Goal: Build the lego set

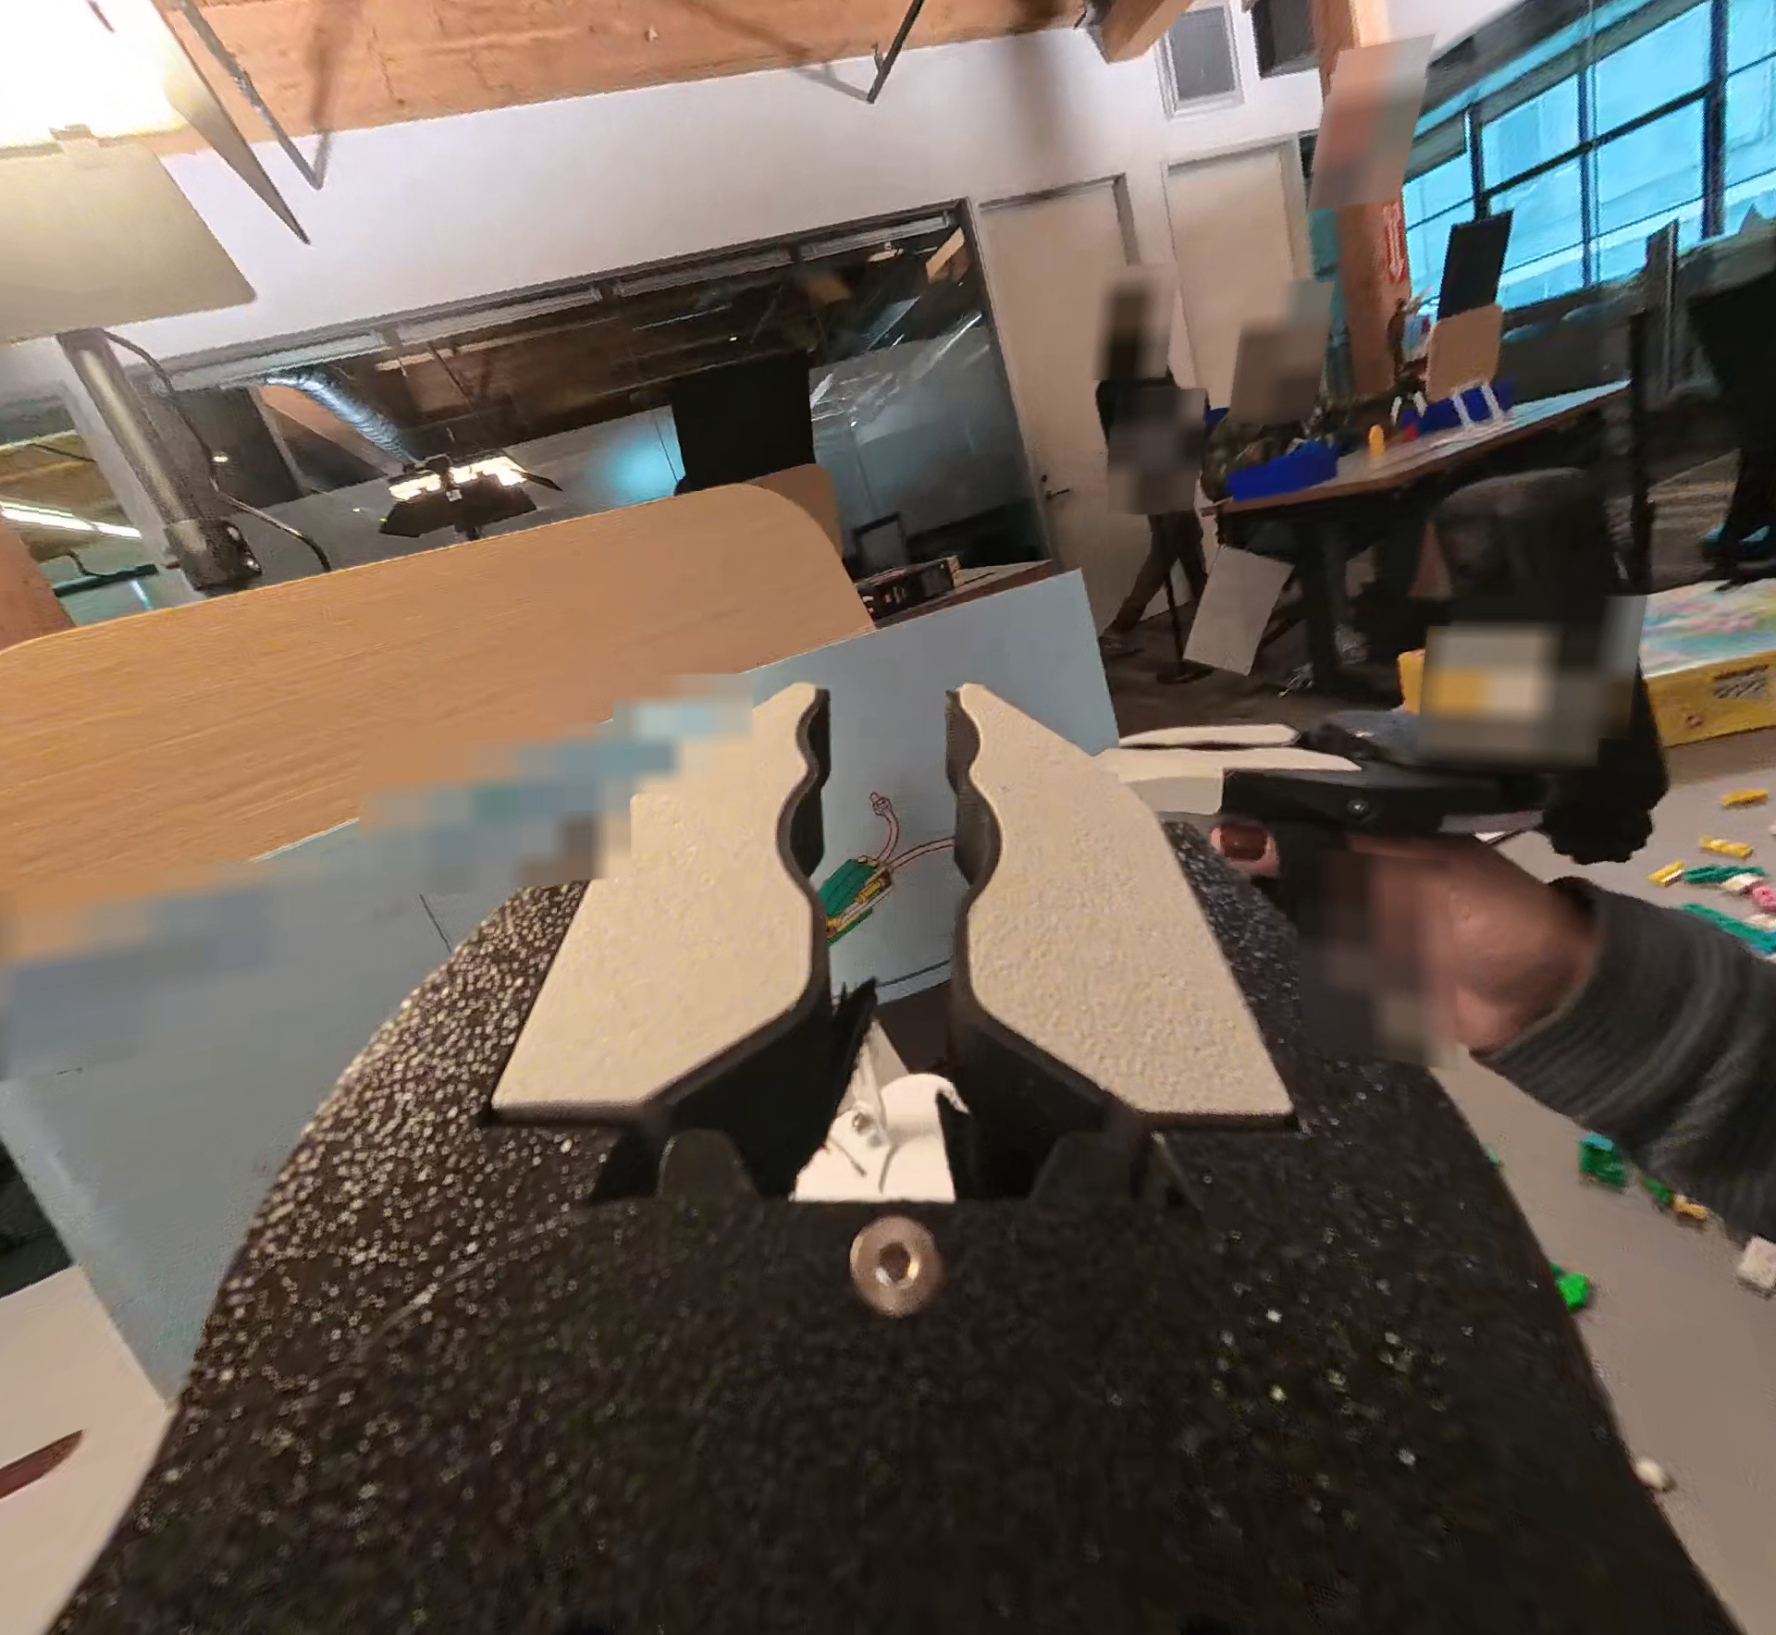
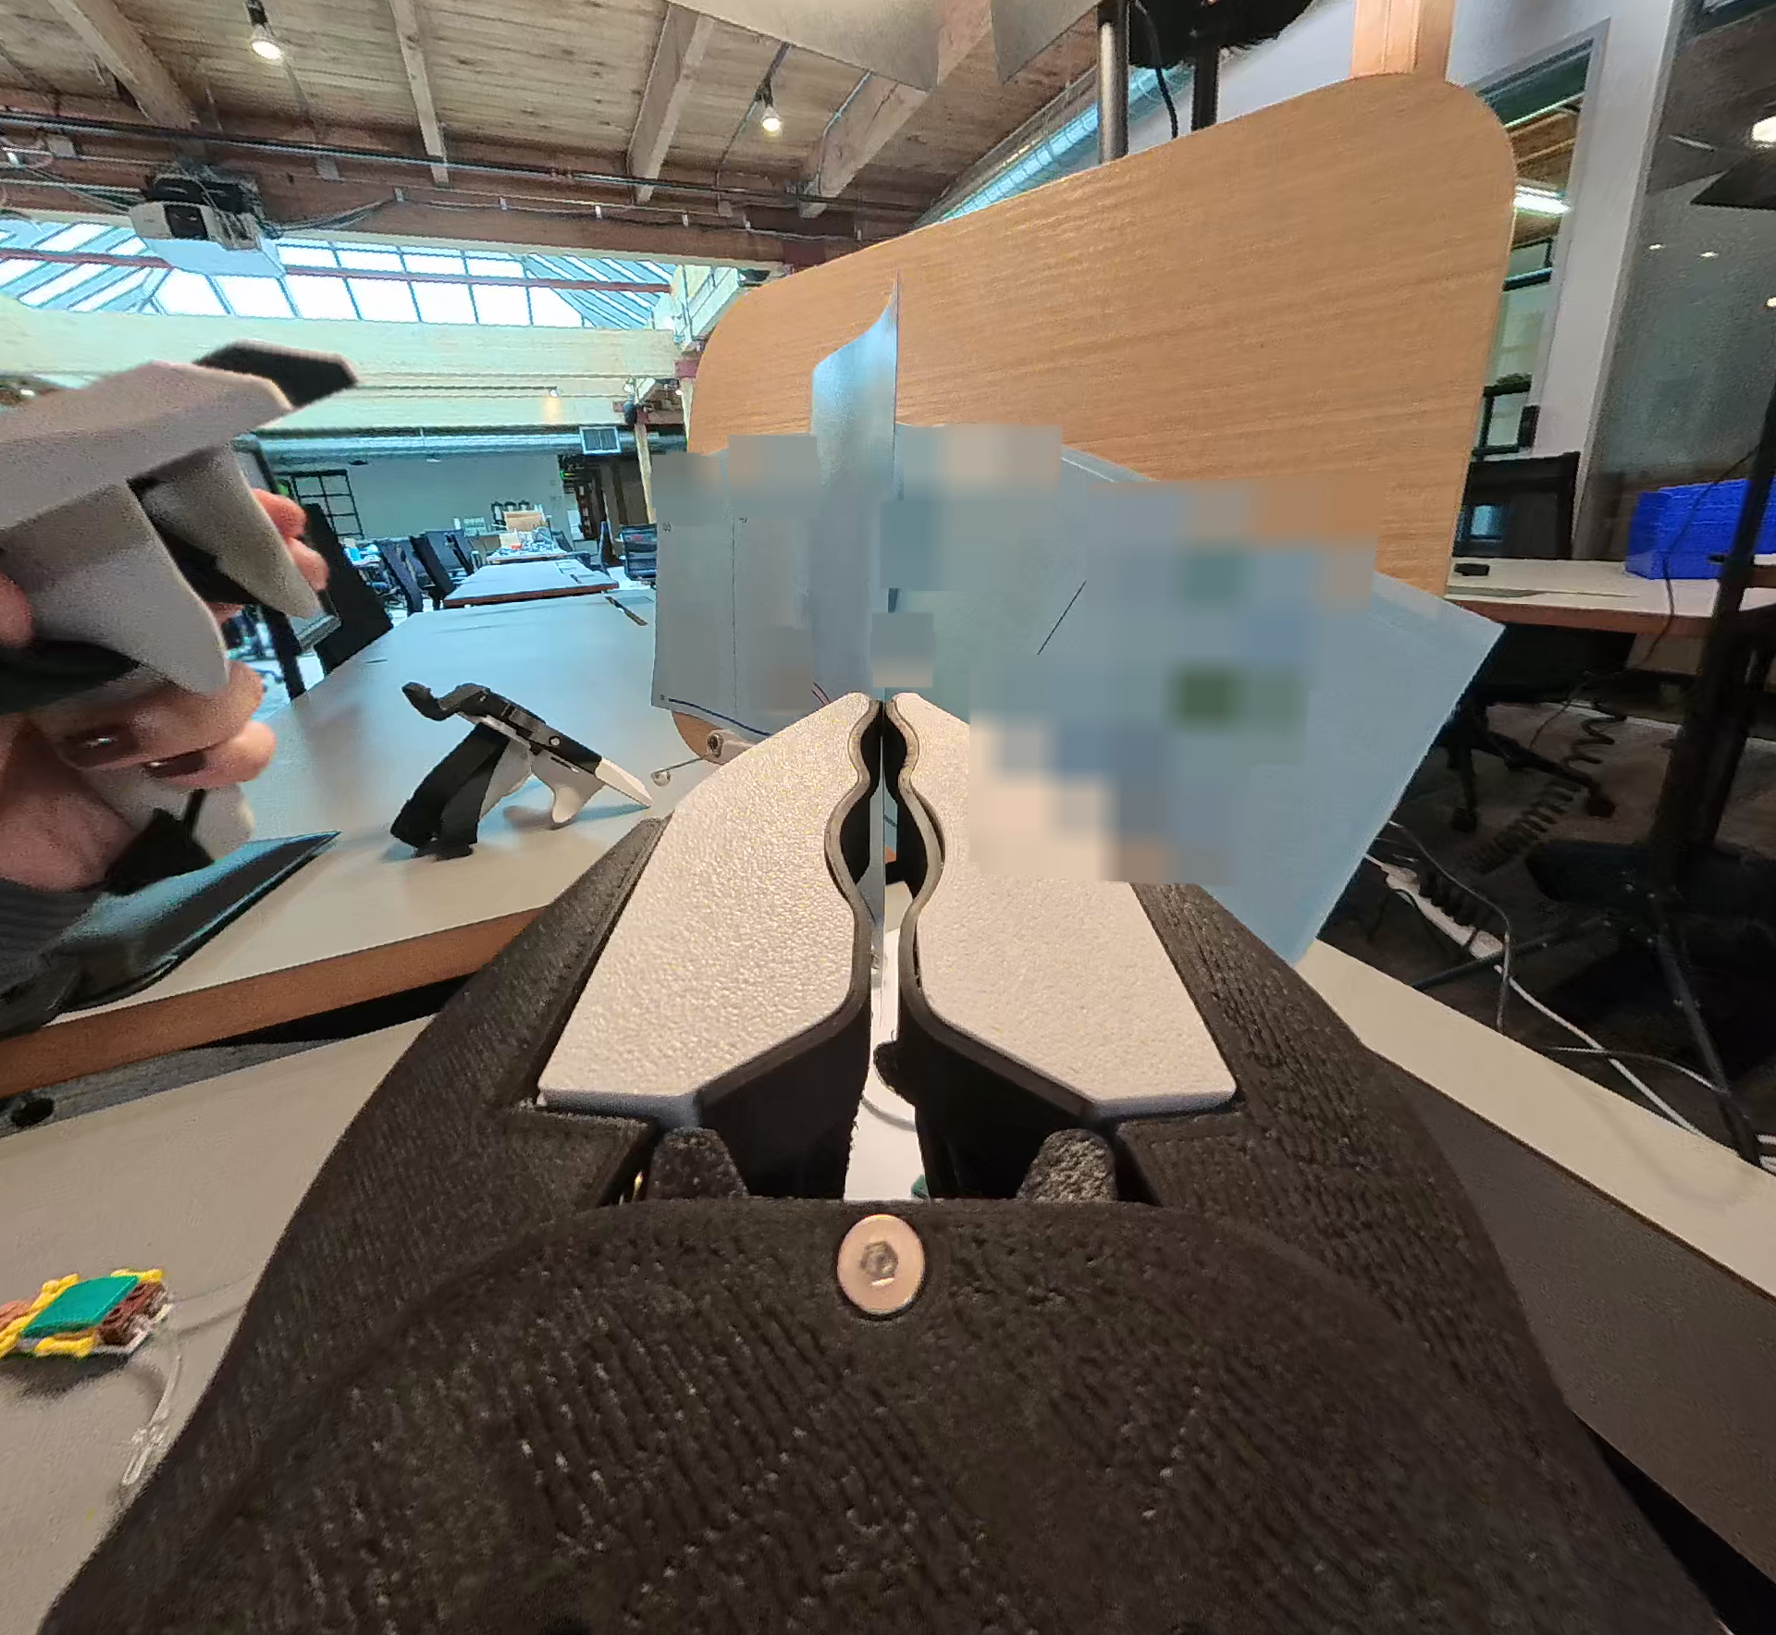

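A light-blue instruction booklet (image 2: 1393, 724) stands open against a wooden divider (image 2: 1201, 273). My right gripper (image 2: 882, 705) is shut on one thin page (image 2: 860, 436) of it, and the page stands edge-on between the fingers. My left gripper (image 1: 889, 705) is open and empty, pointing at the booklet (image 1: 1019, 628) with a printed brick drawing showing through the gap. The right gripper (image 1: 1211, 748) shows at the booklet's right edge, held by a hand. The left gripper (image 2: 255, 638) shows at the far left, held by a hand. A small yellow, green and brown lego build (image 2: 82, 1310) lies on the table.
Loose lego bricks (image 1: 1720, 878) lie scattered on the grey table at the right. A spare gripper (image 2: 519, 763) rests on the table behind. The wooden divider (image 1: 384, 705) closes off the far side. Other tables and people are farther back. One gripper's finger ends stand about 15 cm off the other's.
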The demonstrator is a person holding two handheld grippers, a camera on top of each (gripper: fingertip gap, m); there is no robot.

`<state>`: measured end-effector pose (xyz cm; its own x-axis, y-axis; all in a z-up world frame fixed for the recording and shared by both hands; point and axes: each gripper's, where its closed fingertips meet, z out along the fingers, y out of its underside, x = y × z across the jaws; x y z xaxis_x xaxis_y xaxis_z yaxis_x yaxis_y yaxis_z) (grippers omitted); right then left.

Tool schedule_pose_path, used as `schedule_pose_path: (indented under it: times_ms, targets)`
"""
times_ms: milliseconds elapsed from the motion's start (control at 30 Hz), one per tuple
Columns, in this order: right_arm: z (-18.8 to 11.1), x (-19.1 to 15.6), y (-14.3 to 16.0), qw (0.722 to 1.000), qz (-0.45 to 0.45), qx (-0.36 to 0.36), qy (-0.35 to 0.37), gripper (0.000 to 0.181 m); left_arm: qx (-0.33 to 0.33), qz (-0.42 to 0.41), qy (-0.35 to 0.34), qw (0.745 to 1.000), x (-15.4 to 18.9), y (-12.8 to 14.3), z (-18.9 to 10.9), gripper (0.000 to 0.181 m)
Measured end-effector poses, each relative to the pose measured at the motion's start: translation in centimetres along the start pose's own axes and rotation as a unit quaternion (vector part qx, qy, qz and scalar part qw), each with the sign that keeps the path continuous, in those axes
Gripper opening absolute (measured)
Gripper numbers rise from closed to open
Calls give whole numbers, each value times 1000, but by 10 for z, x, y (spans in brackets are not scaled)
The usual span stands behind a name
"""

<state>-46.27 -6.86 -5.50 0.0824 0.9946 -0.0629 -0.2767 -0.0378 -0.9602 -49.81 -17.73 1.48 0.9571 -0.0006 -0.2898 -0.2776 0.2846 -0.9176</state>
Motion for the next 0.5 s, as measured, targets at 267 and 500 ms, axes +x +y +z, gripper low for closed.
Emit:
schedule_pose_path:
  times_ms: [267, 500]
  targets:
    - [3, -5, 3, 999, -22, -26, -4, 0, -76, -40, -12, 996, -4, 19, -2, 22]
    - [7, -15, 8, 996, -82, -45, -4, 0, -108, -115, 29, 987, 1, 44, 8, 17]
